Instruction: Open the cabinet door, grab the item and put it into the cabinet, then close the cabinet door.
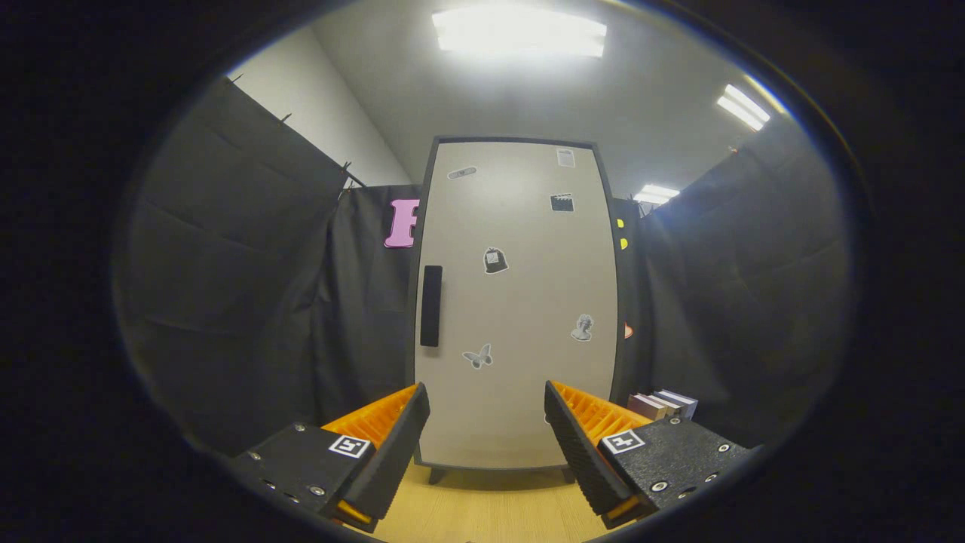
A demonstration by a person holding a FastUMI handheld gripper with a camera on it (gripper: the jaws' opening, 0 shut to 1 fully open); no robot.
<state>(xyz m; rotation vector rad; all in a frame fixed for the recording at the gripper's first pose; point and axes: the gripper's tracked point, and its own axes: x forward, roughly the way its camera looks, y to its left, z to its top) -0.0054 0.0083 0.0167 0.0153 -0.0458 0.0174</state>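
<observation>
The tall cabinet [520,302] stood straight up on short legs on the wooden floor [490,513], right ahead of the gripper [486,430] and well beyond its fingers. Its long side ran up and down, and its flat front faced the camera. The door was shut, so the first job, opening it, was not done yet. Beside the cabinet, at its foot and past one finger, lay a small stack of books [663,405]; that was likely the thing to put inside, but I could not be sure. The door handle [430,305] was a dark bar that also ran up and down, set near one edge of the door about halfway up. Small stickers [494,260] were dotted over the door. The gripper's fingers were spread wide apart and had nothing between them. To open the door well, I think the fingers should go up to the handle, close on it from both sides, and pull gently in a curve so the door swings out.
</observation>
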